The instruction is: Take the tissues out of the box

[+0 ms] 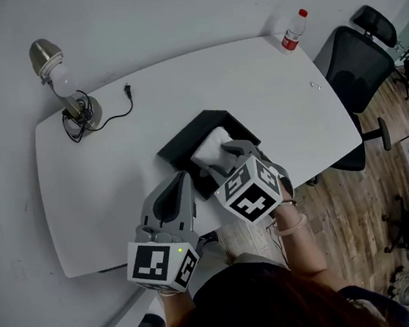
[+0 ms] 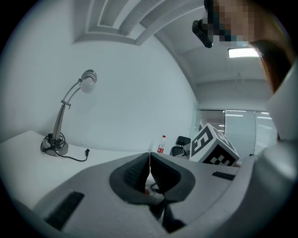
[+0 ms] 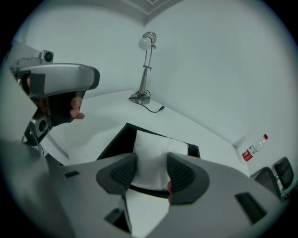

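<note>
A black box point(image 1: 184, 144) lies open on the white table point(image 1: 102, 171), with a white stack of tissues point(image 1: 210, 148) in it. My right gripper point(image 1: 230, 153) reaches down into the box. In the right gripper view the tissues point(image 3: 151, 146) fill the gap between its pads, which press on both sides of the stack, inside the box point(image 3: 116, 138). My left gripper point(image 1: 183, 178) is shut with nothing in it, its tip at the box's near left edge. In the left gripper view its jaws meet point(image 2: 149, 168).
A desk lamp point(image 1: 60, 69) stands at the table's far left, its cord and plug point(image 1: 128, 91) trailing right. A red-capped bottle point(image 1: 293, 31) stands at the far right corner. A black office chair point(image 1: 355, 63) stands beyond the table's right edge, over wooden floor.
</note>
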